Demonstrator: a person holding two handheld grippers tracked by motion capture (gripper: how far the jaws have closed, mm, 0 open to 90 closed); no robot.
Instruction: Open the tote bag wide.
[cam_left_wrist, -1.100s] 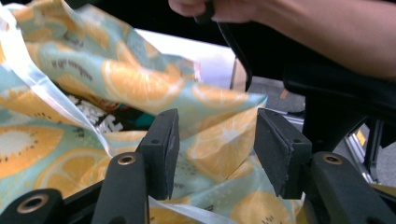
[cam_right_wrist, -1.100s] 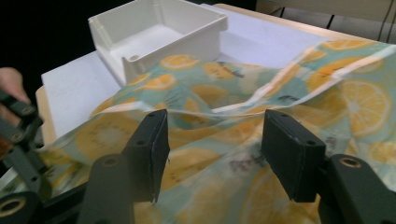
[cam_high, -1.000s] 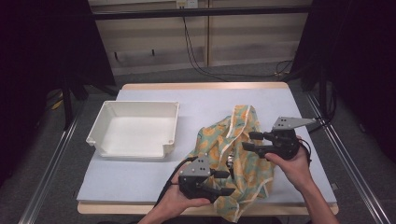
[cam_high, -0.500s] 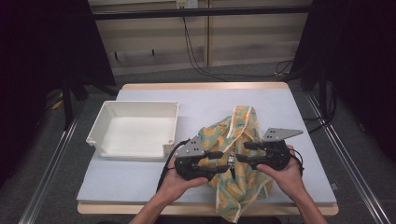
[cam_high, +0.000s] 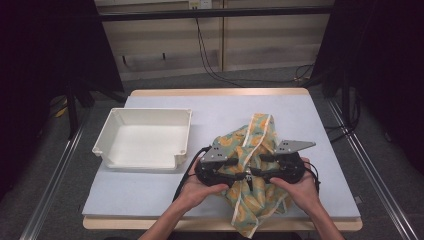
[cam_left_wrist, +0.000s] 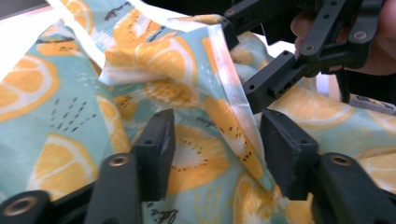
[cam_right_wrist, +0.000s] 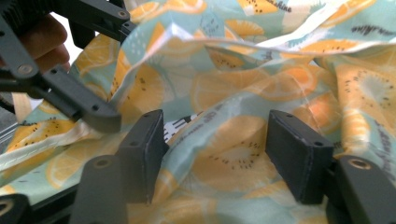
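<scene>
Cloth, citrus print: crumpled at the table's 5 o'clock; long axis runs 12 to 6, lower end overhanging the near edge. Middle hidden under my grippers. My left gripper: jaws apart, just been closing, fold between, unpinched. My right gripper: apart, just been opening, cloth between. Tray at 9 o'clock.

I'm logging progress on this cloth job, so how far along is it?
Early. The cloth lies crumpled on the table, not folded or moved. In hand: the left gripper and right gripper meet over its middle, jaws apart with fabric between them, not yet pinched; the left has been closing, the right opening. The white tray sits empty beside it. Grasping and everything after remain.
</scene>
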